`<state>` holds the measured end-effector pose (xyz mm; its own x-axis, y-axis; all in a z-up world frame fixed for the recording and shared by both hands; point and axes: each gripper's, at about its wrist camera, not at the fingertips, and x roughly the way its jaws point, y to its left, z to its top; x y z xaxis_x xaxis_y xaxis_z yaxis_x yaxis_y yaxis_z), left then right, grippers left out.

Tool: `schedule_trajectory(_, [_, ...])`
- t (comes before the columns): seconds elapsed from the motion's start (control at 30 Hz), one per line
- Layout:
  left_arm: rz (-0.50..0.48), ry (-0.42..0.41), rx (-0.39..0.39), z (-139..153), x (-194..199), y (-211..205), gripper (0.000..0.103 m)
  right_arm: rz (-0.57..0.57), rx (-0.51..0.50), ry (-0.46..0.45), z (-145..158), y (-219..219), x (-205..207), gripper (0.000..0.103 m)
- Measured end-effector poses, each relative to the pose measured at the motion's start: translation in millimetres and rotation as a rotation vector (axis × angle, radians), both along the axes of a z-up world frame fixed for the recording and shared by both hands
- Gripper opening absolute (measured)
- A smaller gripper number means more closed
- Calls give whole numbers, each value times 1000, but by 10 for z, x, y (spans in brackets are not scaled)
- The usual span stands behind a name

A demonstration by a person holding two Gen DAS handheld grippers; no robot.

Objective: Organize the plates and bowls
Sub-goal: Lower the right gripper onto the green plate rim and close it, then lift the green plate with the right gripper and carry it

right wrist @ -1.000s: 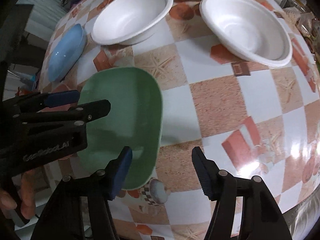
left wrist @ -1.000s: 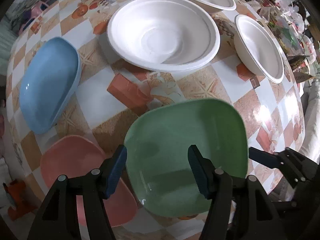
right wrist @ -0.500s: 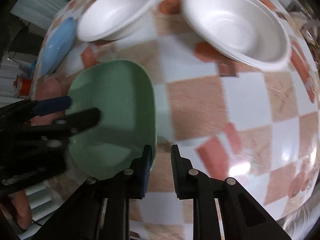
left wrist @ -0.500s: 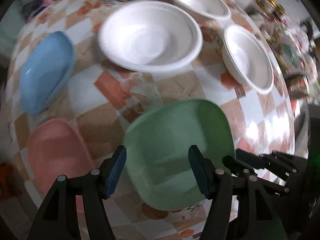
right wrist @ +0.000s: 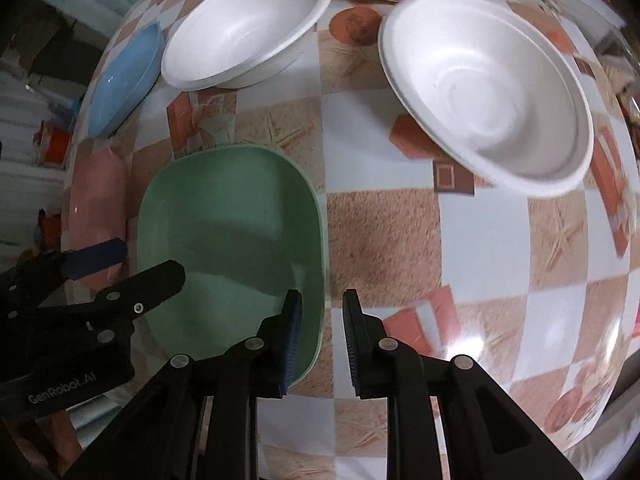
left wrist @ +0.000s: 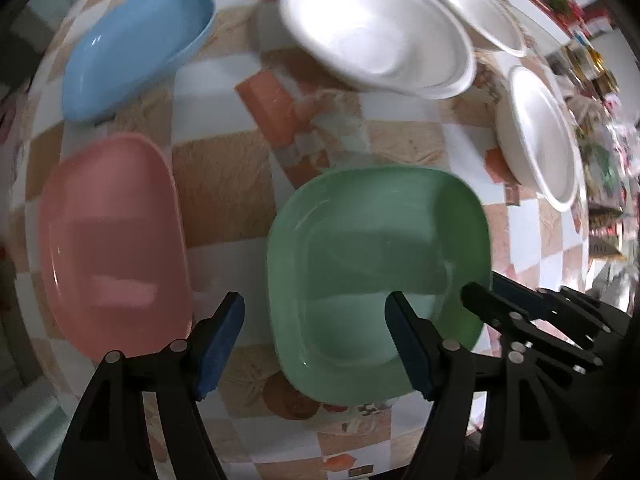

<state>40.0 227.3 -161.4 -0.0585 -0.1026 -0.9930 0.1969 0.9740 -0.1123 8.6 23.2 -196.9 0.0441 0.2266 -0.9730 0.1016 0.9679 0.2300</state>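
The right gripper [right wrist: 318, 336] pinches the green plate's [right wrist: 232, 240] near rim, apparently to lift it for stacking, while the left gripper [left wrist: 316, 340] hovers spread, its jaws having just been opening.

Probably a home dining spot: patterned checked tablecloth [right wrist: 384, 240], foam bowls [right wrist: 492, 92], blurry jars [left wrist: 592, 64] behind.

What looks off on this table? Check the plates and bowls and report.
Nothing stands out. The green plate, pink plate and blue plate lie flat and apart on the table. The white bowls stand upright and empty. No spill or damage is visible.
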Motion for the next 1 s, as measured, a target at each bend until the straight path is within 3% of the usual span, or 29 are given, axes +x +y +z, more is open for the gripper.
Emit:
schedule_trajectory(0.1, [38,5,-14,-6,2,34,76,27,-12,12,2,-1,38,22])
schedule_trajectory(0.3, [30,13,38,-94,-52,108,75,88,-36,43,-73,102,128,22])
schedule_trajectory(0.67, [-7,-4,77,-46,-151,-190,40,144,-62,26,-80,397,226,22])
schedule_trajectory(1.0, [-67,-36,77,165,-368,-545,37,103,-76,5,131,272,-46,22])
